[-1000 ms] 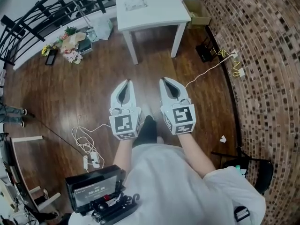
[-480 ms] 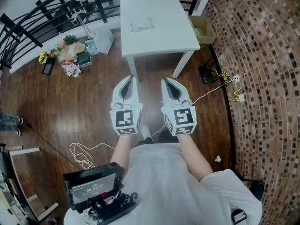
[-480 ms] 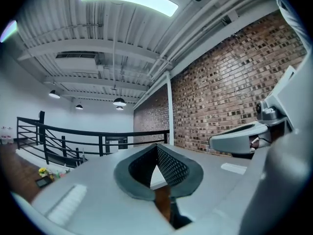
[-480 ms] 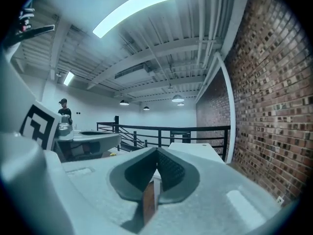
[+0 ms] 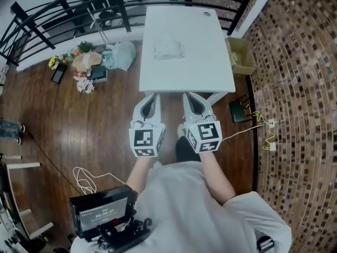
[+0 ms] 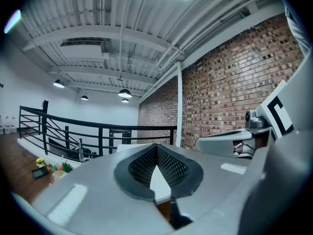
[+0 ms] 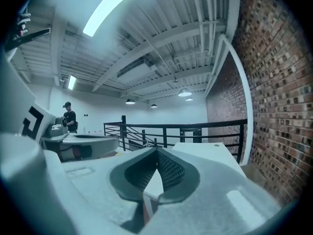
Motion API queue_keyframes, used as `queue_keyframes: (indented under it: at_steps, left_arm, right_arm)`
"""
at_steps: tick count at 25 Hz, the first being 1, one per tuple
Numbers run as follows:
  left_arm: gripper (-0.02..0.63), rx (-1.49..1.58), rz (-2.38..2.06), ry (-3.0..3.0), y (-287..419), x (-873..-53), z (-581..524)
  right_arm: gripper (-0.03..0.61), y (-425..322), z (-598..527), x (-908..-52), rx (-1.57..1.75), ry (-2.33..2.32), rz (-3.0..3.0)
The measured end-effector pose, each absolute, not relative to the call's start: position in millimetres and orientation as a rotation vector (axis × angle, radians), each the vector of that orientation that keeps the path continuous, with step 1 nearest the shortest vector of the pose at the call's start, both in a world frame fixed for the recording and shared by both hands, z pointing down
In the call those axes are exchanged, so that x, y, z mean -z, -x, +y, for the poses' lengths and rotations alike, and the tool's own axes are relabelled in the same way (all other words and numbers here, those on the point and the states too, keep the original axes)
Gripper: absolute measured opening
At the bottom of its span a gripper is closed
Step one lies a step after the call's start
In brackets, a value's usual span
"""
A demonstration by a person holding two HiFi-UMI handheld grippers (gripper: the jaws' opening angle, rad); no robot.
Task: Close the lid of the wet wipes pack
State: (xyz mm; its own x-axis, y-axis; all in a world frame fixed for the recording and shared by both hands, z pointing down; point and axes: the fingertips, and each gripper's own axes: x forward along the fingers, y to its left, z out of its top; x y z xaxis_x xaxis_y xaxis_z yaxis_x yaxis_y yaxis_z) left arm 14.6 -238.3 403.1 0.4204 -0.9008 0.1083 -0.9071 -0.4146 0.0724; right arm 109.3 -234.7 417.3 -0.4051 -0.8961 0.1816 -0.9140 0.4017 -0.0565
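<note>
The wet wipes pack (image 5: 168, 49) lies flat near the middle of the white table (image 5: 210, 62); it is too small to tell how its lid stands. My left gripper (image 5: 152, 97) and right gripper (image 5: 190, 95) are held side by side at the table's near edge, well short of the pack. Both are shut with nothing in them. In the left gripper view the left gripper (image 6: 156, 146) has its tips together, the table top beyond them. The right gripper (image 7: 157, 151) looks the same in the right gripper view.
A black railing (image 5: 63, 9) runs behind and left of the table. Flowers and bags (image 5: 84, 67) lie on the wooden floor at left. A cardboard box (image 5: 242, 54), a black device (image 5: 239, 111) and cables (image 5: 263, 128) sit by the brick wall at right. A person (image 7: 70, 116) stands far off.
The table has drawn closer and now sits just ahead of the gripper tips. Both grippers stayed shut and side by side throughout.
</note>
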Motion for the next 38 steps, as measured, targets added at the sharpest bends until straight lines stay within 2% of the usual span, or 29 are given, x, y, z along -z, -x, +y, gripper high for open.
queue_keyframes:
  at_steps: [8,14,23,32,35,38]
  left_arm:
    - [0.015,-0.086,-1.748,-2.546,-67.4,-385.8,-385.2]
    - [0.015,-0.189,-1.791,-2.448,-77.4,-416.2,-433.0]
    - [0.015,-0.238,-1.776,-2.385,-37.3,-440.6,-519.9]
    - [0.015,-0.205,-1.639,-2.440,-13.6,-452.2,-623.1]
    - [0.015,-0.264,-1.513,-2.380,-10.0,-482.2,-636.6]
    - [0.015,-0.317,-1.453,-2.323,-14.0,-517.7,-644.1]
  right_arm:
    - [-0.011,-161.2,-390.8,-387.8,-0.192,-1.548,-2.628]
    - [-0.011,-163.2,-442.7,-423.3,-0.323,-1.422,-2.641]
    - [-0.011,-127.5,-530.2,-445.1,-0.359,-1.366,-2.602]
    - [-0.011,-122.7,-619.1,-467.5,-0.382,-1.343,-2.471]
    - [-0.011,-118.1,-634.5,-493.9,-0.485,-1.289,-2.440]
    - [-0.011,-126.5,-643.8,-532.9,-0.745,-1.235,-2.404]
